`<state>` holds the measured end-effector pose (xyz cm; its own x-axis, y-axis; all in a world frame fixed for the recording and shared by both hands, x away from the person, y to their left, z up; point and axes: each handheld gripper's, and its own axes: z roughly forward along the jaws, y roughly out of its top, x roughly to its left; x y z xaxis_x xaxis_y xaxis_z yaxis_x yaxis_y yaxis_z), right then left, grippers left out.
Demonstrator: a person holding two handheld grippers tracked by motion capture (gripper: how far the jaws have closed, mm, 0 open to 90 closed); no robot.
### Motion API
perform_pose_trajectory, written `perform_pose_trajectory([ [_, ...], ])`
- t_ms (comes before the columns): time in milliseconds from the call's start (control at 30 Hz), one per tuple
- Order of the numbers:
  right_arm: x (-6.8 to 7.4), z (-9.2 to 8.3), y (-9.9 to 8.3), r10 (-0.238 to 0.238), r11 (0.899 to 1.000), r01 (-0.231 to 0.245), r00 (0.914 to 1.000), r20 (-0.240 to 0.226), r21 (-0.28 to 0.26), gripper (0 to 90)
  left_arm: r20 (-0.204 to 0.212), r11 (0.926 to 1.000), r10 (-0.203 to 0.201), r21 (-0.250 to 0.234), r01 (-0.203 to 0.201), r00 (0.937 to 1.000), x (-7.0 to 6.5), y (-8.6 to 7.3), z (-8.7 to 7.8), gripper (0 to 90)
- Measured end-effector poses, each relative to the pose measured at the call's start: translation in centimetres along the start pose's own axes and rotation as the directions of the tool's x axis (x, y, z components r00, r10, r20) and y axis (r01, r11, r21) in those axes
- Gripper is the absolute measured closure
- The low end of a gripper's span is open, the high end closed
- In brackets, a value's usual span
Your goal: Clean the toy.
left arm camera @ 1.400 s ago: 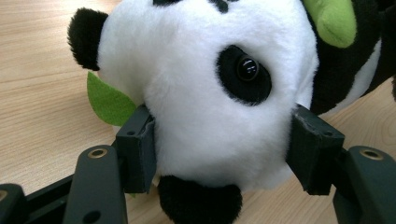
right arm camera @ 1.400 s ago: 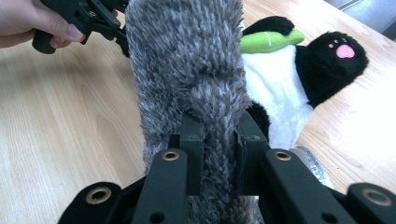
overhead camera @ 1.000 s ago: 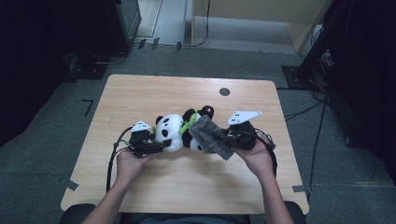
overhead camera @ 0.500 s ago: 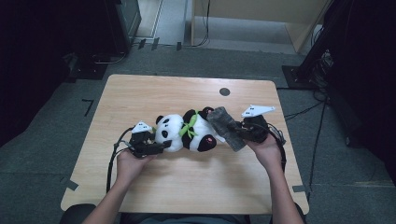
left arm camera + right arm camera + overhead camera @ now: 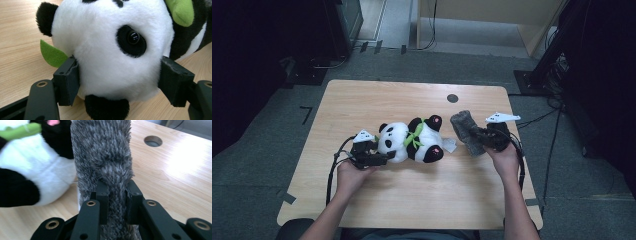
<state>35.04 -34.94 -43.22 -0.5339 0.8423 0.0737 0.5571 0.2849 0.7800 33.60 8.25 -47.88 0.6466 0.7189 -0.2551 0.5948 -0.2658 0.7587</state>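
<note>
- My left gripper (image 5: 117,82) is easing open around the panda (image 5: 409,141) head mid-table, pads barely touching.
- My right gripper (image 5: 117,195) is pinching the grey cloth (image 5: 105,157), now carried right, clear of the panda.

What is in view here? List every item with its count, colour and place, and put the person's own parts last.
plush panda: one, black and white with green leaf trim, lying mid-table, head toward the left gripper.
fuzzy cloth: one, grey, right of the panda, apart from it, pinched in the right gripper.
table: one, light wood, with a round dark hole near its far edge.
white tag: one, on the table beside the panda's foot.
left gripper: one, black; fingers on either side of the panda's head, the jaws have just been opening.
right gripper: one, black, shut on the cloth.
hands: two, entering from the near edge.
</note>
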Motion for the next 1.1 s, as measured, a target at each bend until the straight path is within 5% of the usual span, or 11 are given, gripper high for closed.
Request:
perform_pose_trajectory([
  [567,-3.7,2.2,-2.3,0.136,0.991,-0.136,0.9886,0.065,0.005,74.8,0.016,0.9994,0.032,-0.014,-0.031,0.9994,0.3,-0.3,-0.1,20.8],
  [1100,-5.9,3.3,-3.7,0.200,0.979,-0.203,0.9756,0.090,0.029,64.2,0.018,0.9992,0.029,-0.028,-0.029,0.9994,0.4,-0.2,0.0,18.8],
])
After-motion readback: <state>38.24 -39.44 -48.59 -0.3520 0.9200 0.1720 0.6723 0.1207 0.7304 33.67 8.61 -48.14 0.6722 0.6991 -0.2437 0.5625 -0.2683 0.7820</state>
